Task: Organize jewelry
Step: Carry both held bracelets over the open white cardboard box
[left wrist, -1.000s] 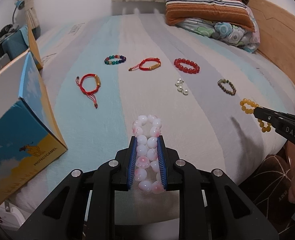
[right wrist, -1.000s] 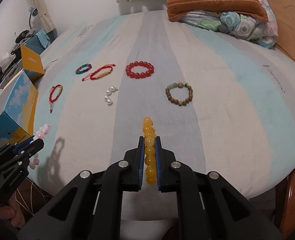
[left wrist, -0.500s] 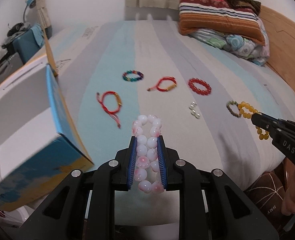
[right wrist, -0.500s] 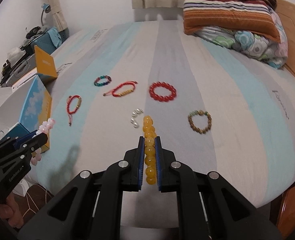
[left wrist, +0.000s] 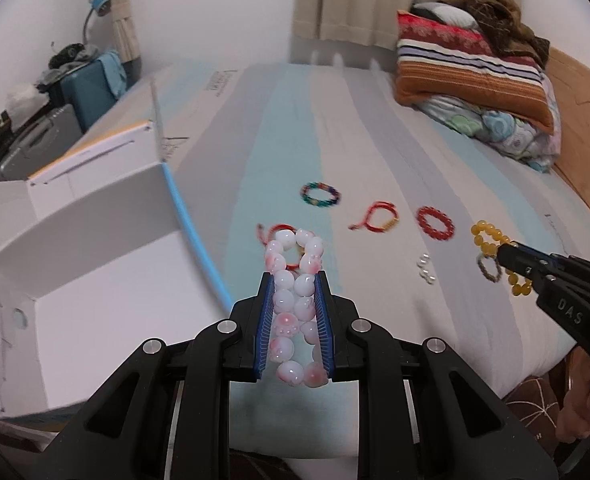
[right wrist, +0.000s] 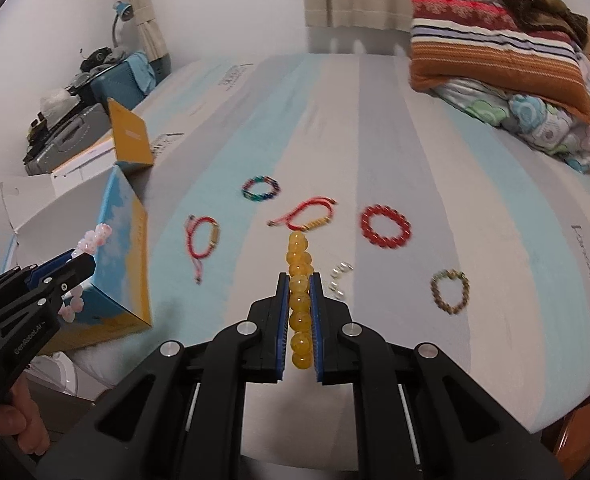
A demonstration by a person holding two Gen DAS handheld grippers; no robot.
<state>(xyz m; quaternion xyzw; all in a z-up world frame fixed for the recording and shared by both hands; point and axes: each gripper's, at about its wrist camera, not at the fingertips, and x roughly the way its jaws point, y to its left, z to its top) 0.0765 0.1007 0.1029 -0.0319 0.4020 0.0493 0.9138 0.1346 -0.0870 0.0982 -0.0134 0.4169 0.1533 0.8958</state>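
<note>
Jewelry lies spread over the striped bed (right wrist: 375, 128), while two pieces are up off it: the left gripper (left wrist: 294, 300) is clenched on a pink-and-white bead bracelet (left wrist: 295, 300), its doubled loop squeezed flat between the blue pads with beads sticking out past the tips, and the right gripper (right wrist: 299, 304) is clamped tight on a yellow bead bracelet (right wrist: 300, 276), seen edge-on as a single column of amber beads between its pads. Both grippers are held above the near edge of the bed, the left one beside an open cardboard box (left wrist: 95, 280) with a white inside and blue-and-yellow printed outer walls, which stands at the bed's left side. On the sheet remain a multicoloured bead bracelet (right wrist: 259, 189), a red cord bracelet (right wrist: 201, 238) nearest the box, a second red cord bracelet with a gold piece (right wrist: 307, 214), a red bead bracelet (right wrist: 385, 226), a brown bead bracelet (right wrist: 450, 291) and, just right of the right gripper's tips, a small cluster of pearls (right wrist: 339, 278). All are well apart from one another. Folded blankets and pillows (right wrist: 503, 56) are stacked at the far right corner of the bed
</note>
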